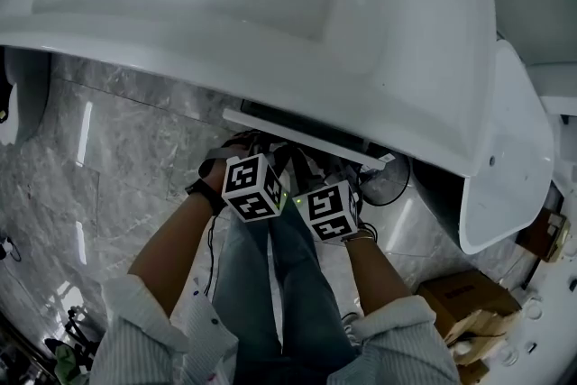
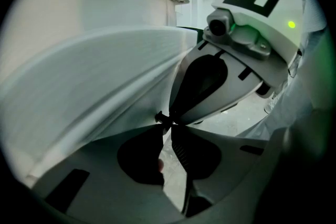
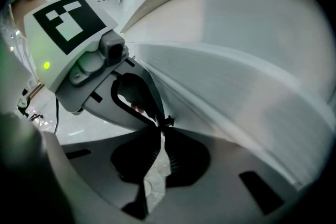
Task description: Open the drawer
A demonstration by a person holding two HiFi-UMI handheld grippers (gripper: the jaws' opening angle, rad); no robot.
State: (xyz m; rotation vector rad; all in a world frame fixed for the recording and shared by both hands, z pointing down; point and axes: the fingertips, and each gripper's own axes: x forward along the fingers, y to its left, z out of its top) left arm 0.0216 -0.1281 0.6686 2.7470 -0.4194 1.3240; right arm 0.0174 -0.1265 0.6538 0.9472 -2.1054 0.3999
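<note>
A white washbasin (image 1: pixel 270 4) fills the top of the frame, seen from above. Just under its front edge, at centre frame, the drawer (image 1: pixel 306 132) shows as a white strip with a dark gap behind it. The left gripper (image 2: pixel 165 121) and right gripper (image 3: pixel 160 123) sit side by side against the drawer front, each with jaws closed tip to tip, holding nothing. A grey marble floor (image 1: pixel 117 158) lies below.

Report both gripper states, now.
Left gripper: shut, nothing between its jaws.
Right gripper: shut, nothing between its jaws.
</note>
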